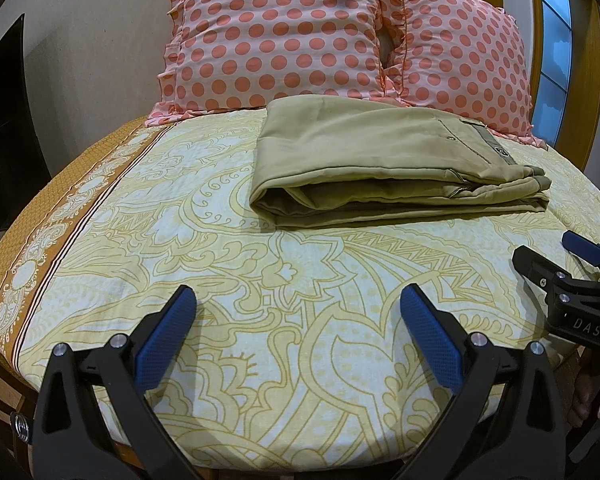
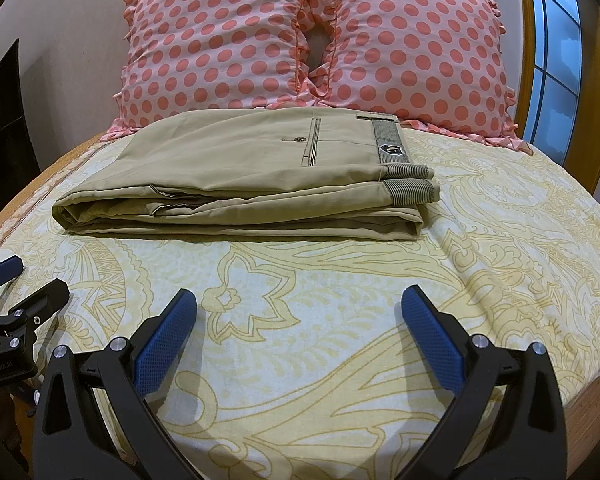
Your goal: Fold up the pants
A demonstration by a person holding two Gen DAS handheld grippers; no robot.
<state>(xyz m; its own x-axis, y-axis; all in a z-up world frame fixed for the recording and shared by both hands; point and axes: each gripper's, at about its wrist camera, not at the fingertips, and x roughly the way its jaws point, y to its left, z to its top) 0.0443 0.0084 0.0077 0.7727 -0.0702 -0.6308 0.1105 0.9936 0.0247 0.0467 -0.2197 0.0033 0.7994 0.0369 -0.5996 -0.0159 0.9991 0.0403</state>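
**Pants look folded — main risk now is disturbing the stack**

Nearest cam: left tongs (image 1: 298, 304), blue pads spread wide, nothing between them, hovering over bare sheet nr the foot edge of the bed (image 1: 220, 280). Right tongs (image 2: 299, 304) same: jaws wide apart, empty, over the foot edge, beside the left tongs. Neither touches cloth.

Pants (image 2: 240, 184): khaki, lying as a flat multi-layer rectangle toward the head edge of the bed, just in front of two pink polka-dot pillows (image 2: 312, 40). Far edge sits close to or against the pillow ruffles; can't tell if touching. Waistband w/ striped lining and a badge on the right end, back pocket w/ button facing up. Fold bulge on the left end, layers visible along the near edge. Well apart from both tongs.

Judgement: task prob. at or nr its end; stack reads tidy enough.

What could go wrong:
- Any further reach-in: pad snags top layer only, drags it off the lower ones; near edge already shows layers slightly offset.
- Left-end fold looks puffy, not pressed; may spring open if nudged.
- Waistband corner, right end, 2 tiers staggered; a tug there skews the rectangle.
- Soft mattress + loose sheet: pressing down nr the stack wrinkles the sheet, shifts the pants w/ it.
- Pulling back low could catch the sheet.
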